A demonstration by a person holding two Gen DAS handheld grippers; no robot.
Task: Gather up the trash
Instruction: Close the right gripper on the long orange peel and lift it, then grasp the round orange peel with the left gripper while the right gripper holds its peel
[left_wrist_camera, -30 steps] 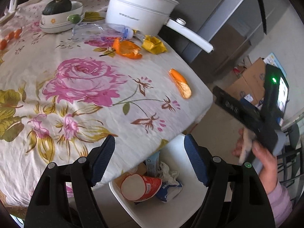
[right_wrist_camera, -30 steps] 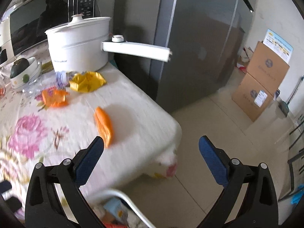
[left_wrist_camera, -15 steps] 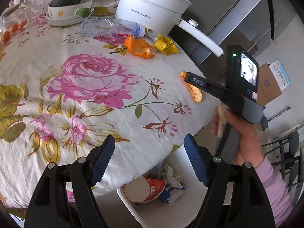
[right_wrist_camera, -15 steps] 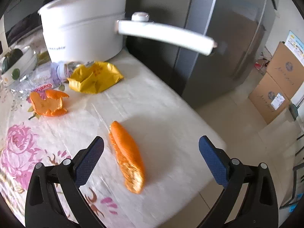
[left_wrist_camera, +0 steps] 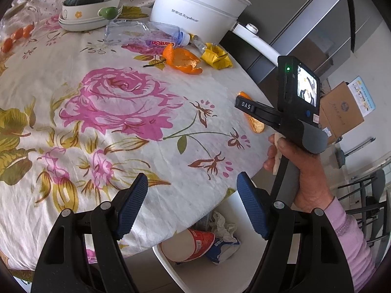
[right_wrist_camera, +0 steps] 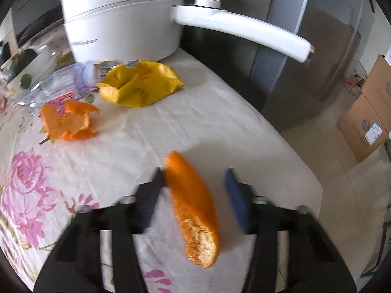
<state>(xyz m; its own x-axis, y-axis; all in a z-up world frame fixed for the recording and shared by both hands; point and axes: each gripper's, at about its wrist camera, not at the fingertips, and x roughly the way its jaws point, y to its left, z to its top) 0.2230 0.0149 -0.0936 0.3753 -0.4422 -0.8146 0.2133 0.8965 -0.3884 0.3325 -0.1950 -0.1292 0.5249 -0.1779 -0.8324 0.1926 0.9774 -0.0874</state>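
Trash partly collected: a cup (left_wrist_camera: 193, 245) and wrappers (left_wrist_camera: 223, 239) already lie in the white bin (left_wrist_camera: 234, 274) below the bench (left_wrist_camera: 97, 127). Right gripper (right_wrist_camera: 195, 190) has its fingers spread around the long orange peel (right_wrist_camera: 193, 202), not yet clamped. Left gripper (left_wrist_camera: 193, 207) hangs released, holding nothing. Curled peel (left_wrist_camera: 182, 59), yellow wrapper (left_wrist_camera: 217, 56) and crushed bottle (left_wrist_camera: 146, 33) remain.
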